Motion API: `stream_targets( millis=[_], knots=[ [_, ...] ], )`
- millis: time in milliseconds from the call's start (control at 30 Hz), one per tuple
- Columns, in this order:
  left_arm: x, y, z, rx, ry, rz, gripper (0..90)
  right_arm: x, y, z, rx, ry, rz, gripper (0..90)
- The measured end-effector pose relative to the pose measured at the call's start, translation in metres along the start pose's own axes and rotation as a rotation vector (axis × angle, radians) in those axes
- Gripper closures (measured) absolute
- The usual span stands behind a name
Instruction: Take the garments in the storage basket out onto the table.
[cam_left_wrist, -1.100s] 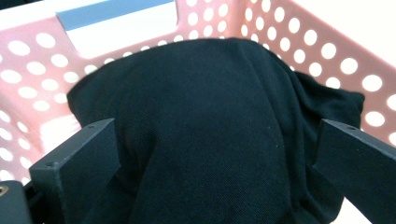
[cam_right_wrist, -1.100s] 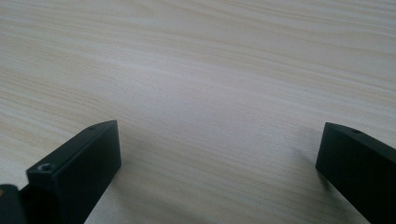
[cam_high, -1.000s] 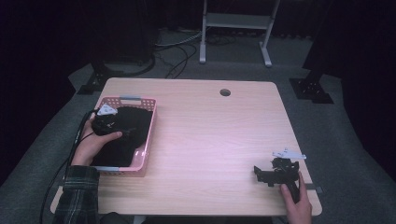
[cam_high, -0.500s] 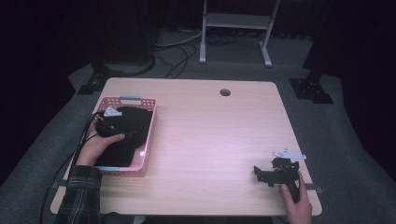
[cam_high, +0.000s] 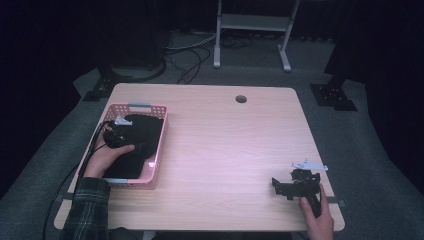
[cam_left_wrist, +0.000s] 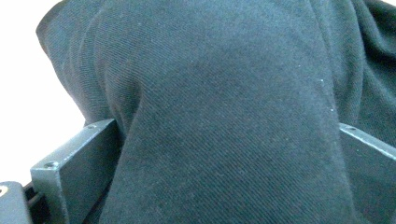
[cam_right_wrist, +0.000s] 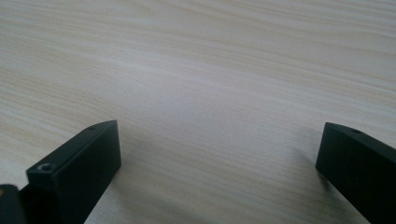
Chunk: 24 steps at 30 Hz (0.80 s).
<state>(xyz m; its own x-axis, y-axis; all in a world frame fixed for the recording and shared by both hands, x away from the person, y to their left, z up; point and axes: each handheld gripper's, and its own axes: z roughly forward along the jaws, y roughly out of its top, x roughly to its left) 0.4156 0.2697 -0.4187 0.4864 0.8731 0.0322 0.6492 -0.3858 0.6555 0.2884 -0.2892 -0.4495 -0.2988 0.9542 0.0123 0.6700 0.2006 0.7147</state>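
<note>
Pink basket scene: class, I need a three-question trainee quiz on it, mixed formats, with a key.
1. True or false: the dark cloth lies inside the pink basket.
2. Which claw sits in the basket: A) left B) right?
3. Fill in: the jaws of the right claw rest on bare ____.

Key: 1 true. 2 A, the left claw, with cloth between its spread jaws. 3 table, jaws apart, holding nothing.
</note>
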Motion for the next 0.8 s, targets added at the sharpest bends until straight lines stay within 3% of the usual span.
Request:
stream_targets(
  millis=[567, 800],
  knots=[
    [-0.0032, 0.0005, 0.0034, 0.047, 0.022, 0.009, 0.3, 0.0000, 0.0000, 0.0000, 0.000, 0.000, 0.000, 0.0],
    [-0.0031, 0.0002, 0.0003, 0.049, 0.029, 0.011, 13.8, 0.0000, 0.0000, 0.0000, 0.000, 0.000, 0.000, 0.0]
  ],
)
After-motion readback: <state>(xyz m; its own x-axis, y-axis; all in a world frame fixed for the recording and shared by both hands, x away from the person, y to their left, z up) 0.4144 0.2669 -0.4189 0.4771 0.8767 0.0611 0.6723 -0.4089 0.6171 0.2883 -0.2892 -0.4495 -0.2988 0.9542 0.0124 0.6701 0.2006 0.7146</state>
